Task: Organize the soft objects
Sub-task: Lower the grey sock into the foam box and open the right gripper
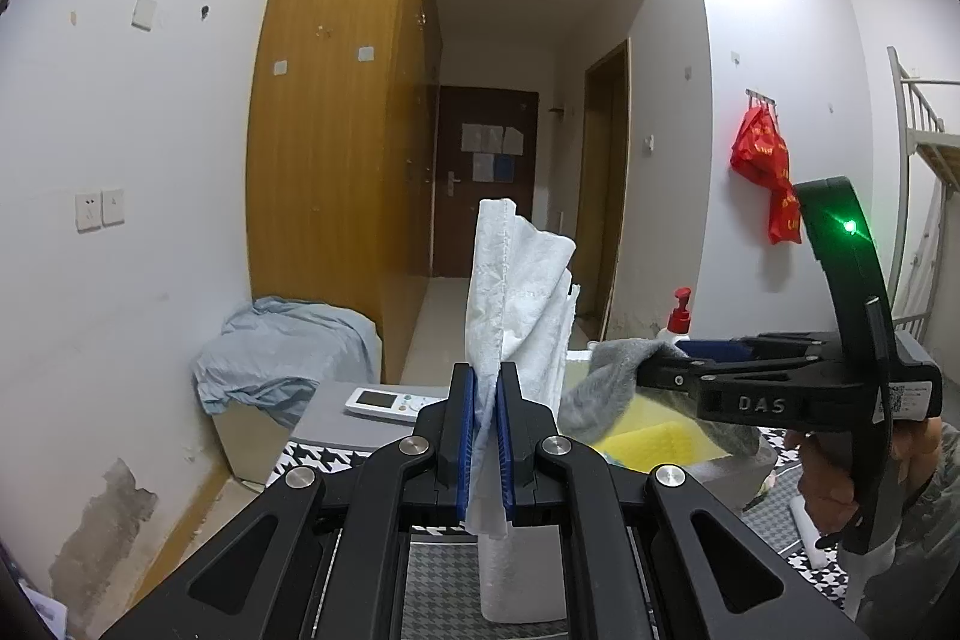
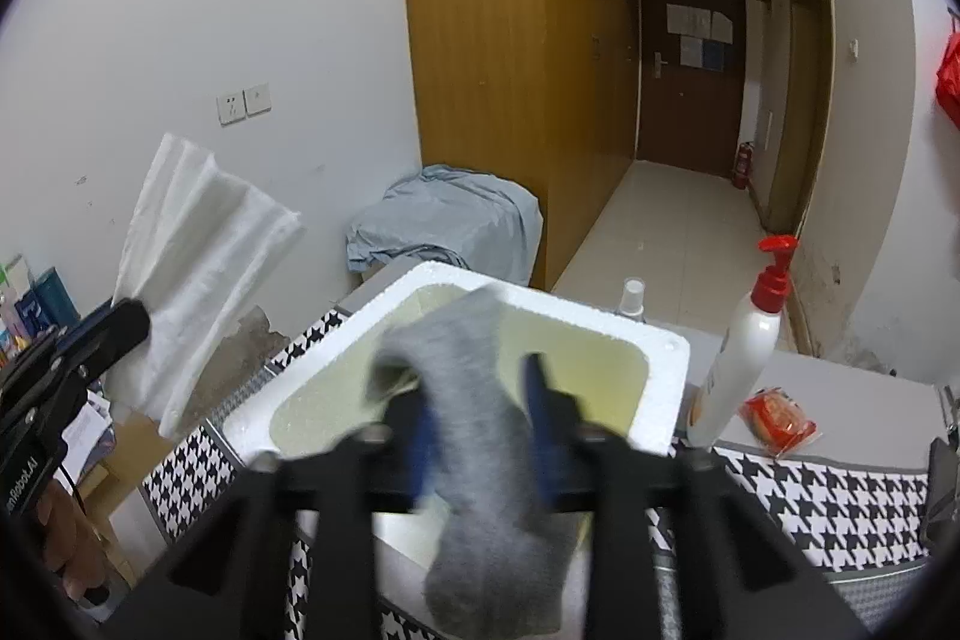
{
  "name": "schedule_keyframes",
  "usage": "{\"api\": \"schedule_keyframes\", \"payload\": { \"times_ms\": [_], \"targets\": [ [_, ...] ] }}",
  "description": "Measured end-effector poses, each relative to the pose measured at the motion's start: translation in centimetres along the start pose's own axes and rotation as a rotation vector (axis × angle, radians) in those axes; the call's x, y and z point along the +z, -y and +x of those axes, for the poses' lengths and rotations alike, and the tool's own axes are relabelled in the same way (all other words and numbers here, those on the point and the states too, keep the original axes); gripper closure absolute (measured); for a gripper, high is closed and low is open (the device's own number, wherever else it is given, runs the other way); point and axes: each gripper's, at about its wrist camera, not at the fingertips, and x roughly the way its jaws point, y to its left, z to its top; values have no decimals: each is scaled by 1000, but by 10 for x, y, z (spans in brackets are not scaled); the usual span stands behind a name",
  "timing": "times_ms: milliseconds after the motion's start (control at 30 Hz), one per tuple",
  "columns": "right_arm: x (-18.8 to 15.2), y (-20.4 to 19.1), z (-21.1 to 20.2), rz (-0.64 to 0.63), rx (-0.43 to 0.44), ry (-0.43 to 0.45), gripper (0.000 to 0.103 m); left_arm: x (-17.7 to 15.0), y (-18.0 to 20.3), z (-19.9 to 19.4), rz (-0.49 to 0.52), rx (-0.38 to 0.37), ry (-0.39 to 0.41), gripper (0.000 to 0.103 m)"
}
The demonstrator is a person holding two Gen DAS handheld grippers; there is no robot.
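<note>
The right gripper (image 2: 477, 418), jaws parted and pads seemingly off the limp, light grey sock (image 2: 480, 436) draped between them over the near rim of the foam box (image 2: 672, 358), while the left gripper (image 1: 486, 436) pinches a floppy white cloth (image 1: 516, 292) at its bunched middle.

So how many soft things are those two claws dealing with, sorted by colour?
White: 1, the white cloth in the left gripper.
Grey: 1, the grey sock between the right gripper fingers, over the foam box.
Total: 2

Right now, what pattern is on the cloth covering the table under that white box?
A black-and-white houndstooth check on the table cover, clearest in the right wrist view.
</note>
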Motion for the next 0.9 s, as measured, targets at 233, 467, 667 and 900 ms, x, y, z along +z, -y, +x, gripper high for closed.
{"api": "schedule_keyframes", "payload": {
  "times_ms": [233, 467, 667, 900],
  "targets": [
    [-2, 5, -10, 6, -2, 34, 16, 2, 1, 0, -4, 5, 3, 95],
    [-1, 5, -12, -7, -23, 33, 14, 0, 12, 1, 35, -35, -7, 95],
    [-2, 5, -17, -21, -26, 48, 14, 3, 13, 4, 47, -42, -17, 95],
    [-7, 11, -28, -11, -26, 64, 14, 5, 11, 12, 29, -57, -37, 95]
  ]
}}
